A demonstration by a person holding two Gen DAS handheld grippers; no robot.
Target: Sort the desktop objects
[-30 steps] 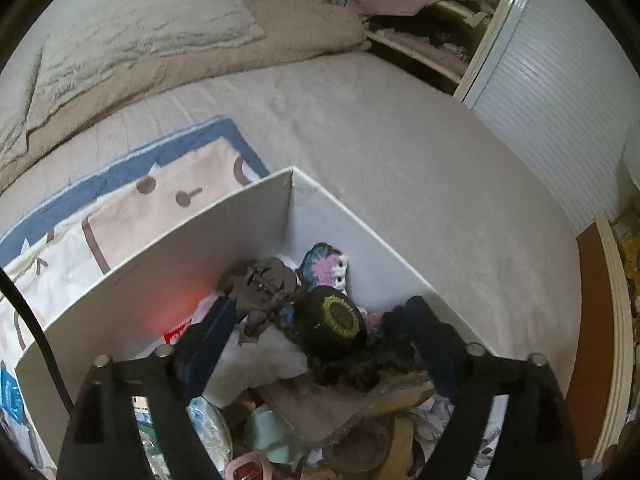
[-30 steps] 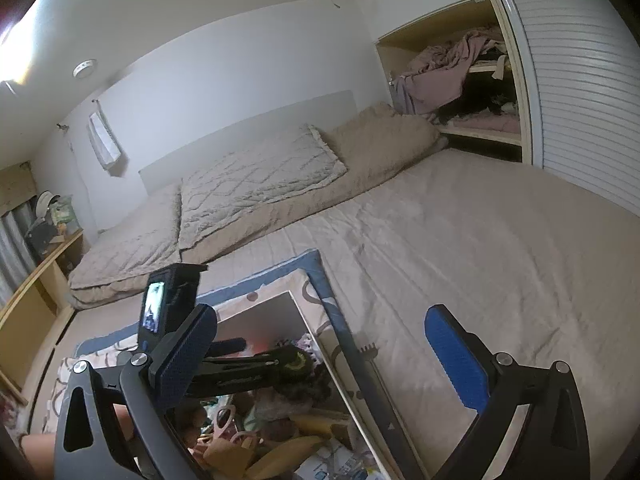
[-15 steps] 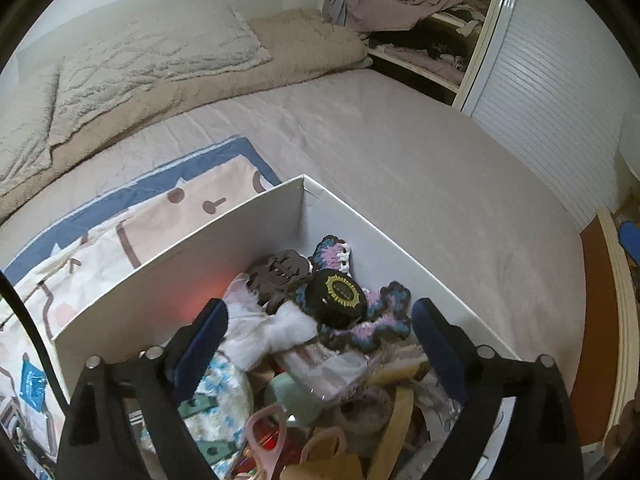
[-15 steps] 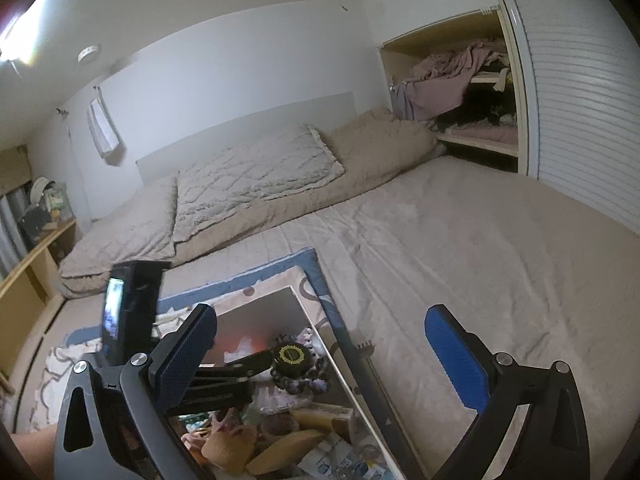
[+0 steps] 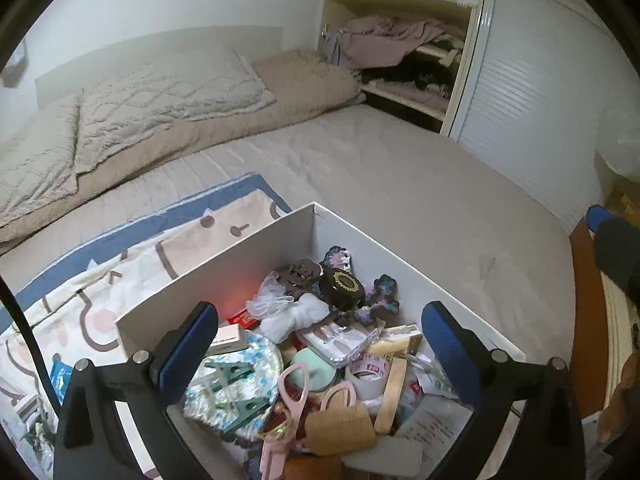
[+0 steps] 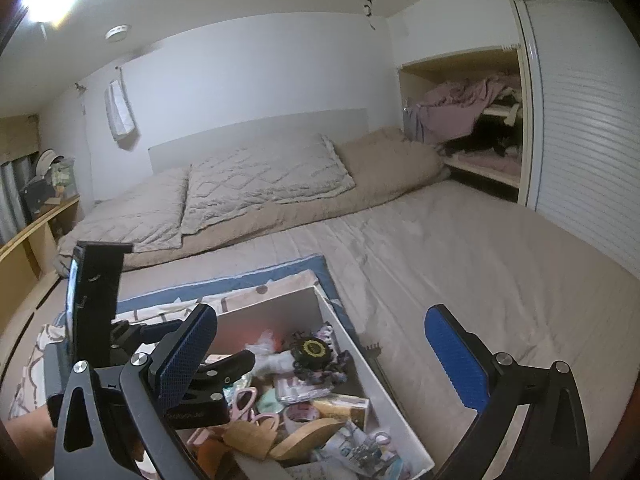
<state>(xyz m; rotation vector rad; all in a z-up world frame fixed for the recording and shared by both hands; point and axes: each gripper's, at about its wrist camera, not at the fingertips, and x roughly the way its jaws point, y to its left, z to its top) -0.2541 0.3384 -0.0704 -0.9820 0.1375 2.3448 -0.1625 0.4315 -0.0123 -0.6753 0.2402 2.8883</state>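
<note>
Bedroom surroundings fill both views: a wide bed under a beige-grey cover, two quilted pillows against a white headboard, and an open closet shelf stuffed with mauve clothes beside a slatted white door. On the bed lies a blue-edged blanket with a cartoon print, and a white box sits partly on it, crammed with small items.

The left gripper hovers over the near end of the box with its blue-padded fingers spread wide and nothing between them. Below it sit pink scissors, green clothespins on a blue floral pouch, a roll of tape and a cork-brown piece. Toward the far corner — against the two walls meeting there — are a black round tin with a gold label, a white mesh pouf, a dark brown hair claw and a pink-and-teal crocheted piece.

The right gripper is held off to the box's right side, fingers likewise wide apart and holding nothing; through its gap the tin and the box's right wall show. A small dark comb lies on the cover just outside that wall.
</note>
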